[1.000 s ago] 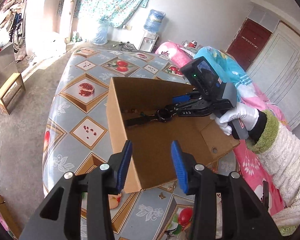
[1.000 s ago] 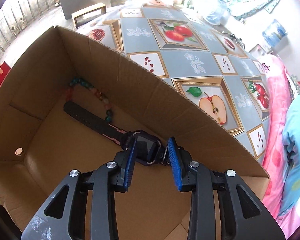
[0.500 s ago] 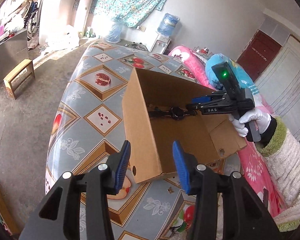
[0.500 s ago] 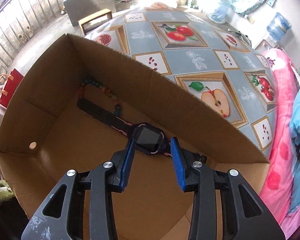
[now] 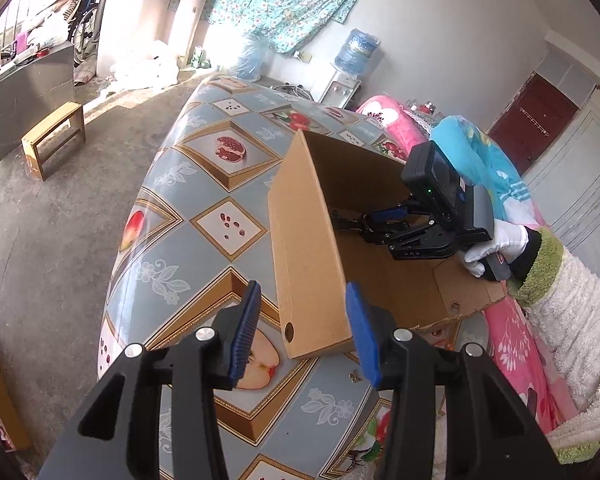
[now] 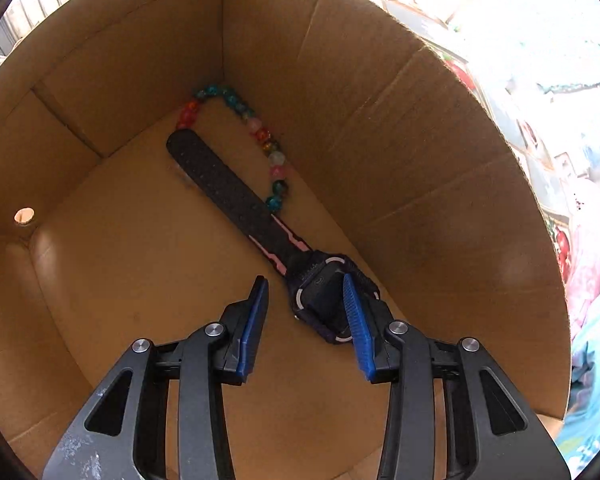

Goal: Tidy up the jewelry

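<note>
Your right gripper (image 6: 305, 322) stands spread over the watch (image 6: 324, 300), which lies flat in the cardboard box (image 6: 380, 128) beside the bead bracelet (image 6: 260, 136), apparently released there. Your left gripper (image 5: 302, 332) hovers spread, holding nothing, around the box's near corner, likely to steady it

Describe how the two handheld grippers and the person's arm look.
Both the left gripper and right gripper have black angular frames with triangular cut-outs, silver bolts and ribbed blue pads lining the jaws. The right one carries a black camera block with a green light and small white lettering. A white glove and fluffy white sleeve with green cuff show.
</note>
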{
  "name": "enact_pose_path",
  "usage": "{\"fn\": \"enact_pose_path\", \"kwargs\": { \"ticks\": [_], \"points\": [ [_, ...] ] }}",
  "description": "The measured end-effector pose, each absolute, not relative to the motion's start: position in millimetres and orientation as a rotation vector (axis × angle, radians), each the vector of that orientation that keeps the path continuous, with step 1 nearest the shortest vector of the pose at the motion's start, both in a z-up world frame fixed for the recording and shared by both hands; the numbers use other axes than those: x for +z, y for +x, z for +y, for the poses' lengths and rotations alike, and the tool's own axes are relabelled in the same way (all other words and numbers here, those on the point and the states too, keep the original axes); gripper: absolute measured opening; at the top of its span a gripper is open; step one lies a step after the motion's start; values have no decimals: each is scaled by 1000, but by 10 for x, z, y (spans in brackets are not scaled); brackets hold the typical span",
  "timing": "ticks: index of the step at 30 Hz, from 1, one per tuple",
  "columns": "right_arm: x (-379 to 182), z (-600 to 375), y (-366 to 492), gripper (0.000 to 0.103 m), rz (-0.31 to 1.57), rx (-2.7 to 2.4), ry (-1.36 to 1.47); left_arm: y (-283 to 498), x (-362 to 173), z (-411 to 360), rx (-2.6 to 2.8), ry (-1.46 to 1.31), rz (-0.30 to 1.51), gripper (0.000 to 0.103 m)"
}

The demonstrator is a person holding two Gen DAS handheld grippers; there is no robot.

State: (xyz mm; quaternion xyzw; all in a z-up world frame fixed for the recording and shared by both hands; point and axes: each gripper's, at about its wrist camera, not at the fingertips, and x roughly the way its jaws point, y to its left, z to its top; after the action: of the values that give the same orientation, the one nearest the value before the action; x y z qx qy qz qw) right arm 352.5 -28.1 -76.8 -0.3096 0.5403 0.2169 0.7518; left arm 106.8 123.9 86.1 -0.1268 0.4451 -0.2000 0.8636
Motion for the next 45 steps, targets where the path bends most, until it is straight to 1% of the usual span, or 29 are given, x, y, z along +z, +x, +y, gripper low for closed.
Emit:
{"fn": "enact_pose_path", "kwargs": {
  "ticks": [2,4,5,8,9,12,18,27,34,35,38,41,43,44,45],
  "points": [
    [-767,-268,3493,34,1196,472,-695,1069,855,1224,-419,-266,935,43],
    [-734,-261,3469,24,1207,479,-698,1071,853,1220,-425,-270,933,43],
    [-707,-260,3462,24,1205,485,-683,1070,854,1218,-427,-271,932,43],
    [-573,-209,3422,24,1135,513,-692,1069,856,1211,-431,-272,929,43],
    [-537,-180,3423,26,1121,528,-683,1067,859,1213,-430,-271,928,43],
    [-496,-86,3464,28,1116,579,-666,1054,876,1229,-428,-276,923,43],
    [-609,-83,3495,30,1193,597,-704,1015,872,1303,-411,-293,919,43],
    [-519,-355,3471,30,1248,596,-692,1045,828,1385,-398,-313,923,44],
    [-556,-135,3394,31,1207,535,-734,994,858,1331,-404,-299,911,44],
    [-486,-85,3215,31,1196,519,-727,977,864,1333,-403,-298,909,44],
    [-253,-121,3094,32,1148,474,-673,907,882,1349,-395,-289,899,45],
    [228,-181,2721,35,1055,434,-565,811,886,1368,-390,-282,886,48],
    [597,-270,2480,41,969,426,-466,745,855,1373,-396,-279,886,50],
    [777,-329,2334,43,921,423,-418,717,831,1367,-401,-278,891,52],
    [954,-392,2164,49,870,419,-368,690,804,1355,-407,-275,897,52]
  ]
}}
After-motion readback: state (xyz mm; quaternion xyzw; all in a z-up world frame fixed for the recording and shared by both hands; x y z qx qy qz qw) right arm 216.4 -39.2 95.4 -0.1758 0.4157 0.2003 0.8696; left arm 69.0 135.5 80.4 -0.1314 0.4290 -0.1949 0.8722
